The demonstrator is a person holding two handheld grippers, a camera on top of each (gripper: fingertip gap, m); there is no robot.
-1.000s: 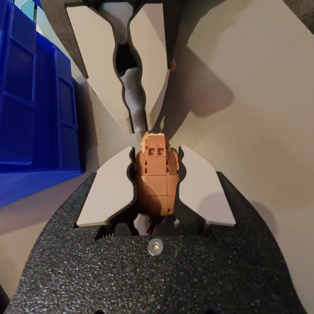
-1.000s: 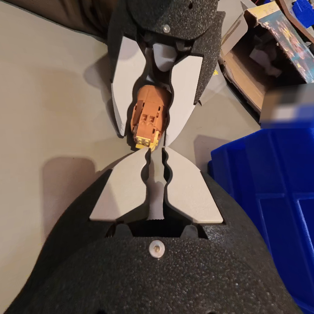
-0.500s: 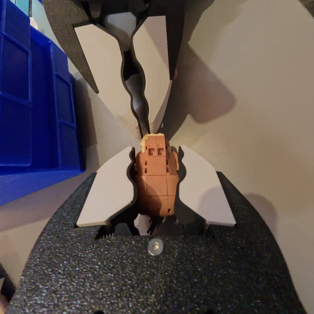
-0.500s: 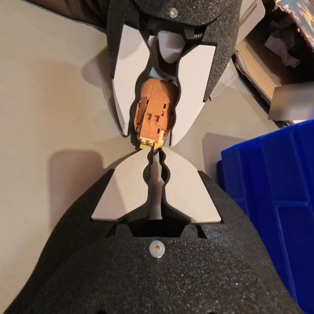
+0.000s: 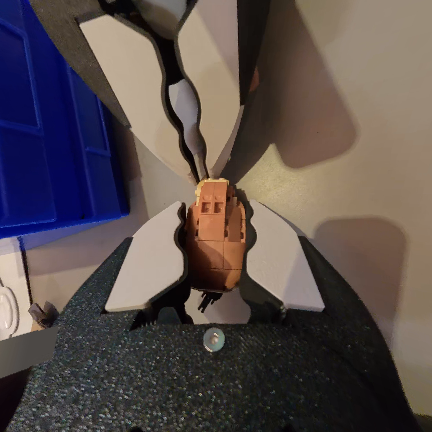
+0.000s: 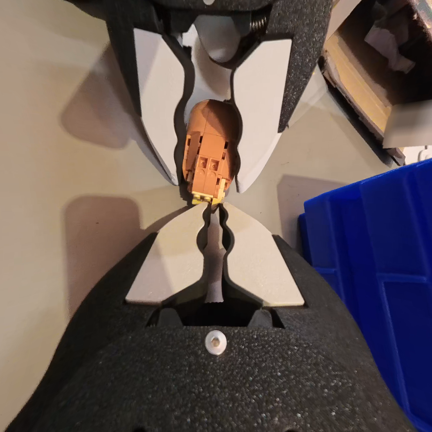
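My left gripper (image 5: 215, 203) is shut on a brown brick-built model (image 5: 215, 240) and holds it by its rounded body above the beige table (image 5: 350, 70). The model's yellow end (image 5: 211, 181) sticks out past the fingertips. My right gripper (image 6: 212, 207) faces it head-on, jaws nearly together, tips pinching the yellow end (image 6: 203, 198). In the right wrist view the left gripper (image 6: 208, 187) shows at the top with the model (image 6: 210, 145) between its fingers. In the left wrist view the right gripper (image 5: 202, 178) shows at the top.
A blue plastic bin (image 5: 46, 140) stands at the left, and at the right in the right wrist view (image 6: 374, 257). An open cardboard box (image 6: 362, 93) lies at the back right. A white object (image 5: 7, 311) sits at the left edge. My left and right fingertips are right by each other.
The right gripper's jaws have narrowed and its tips have come up against the model's yellow end. The left gripper still holds the model.
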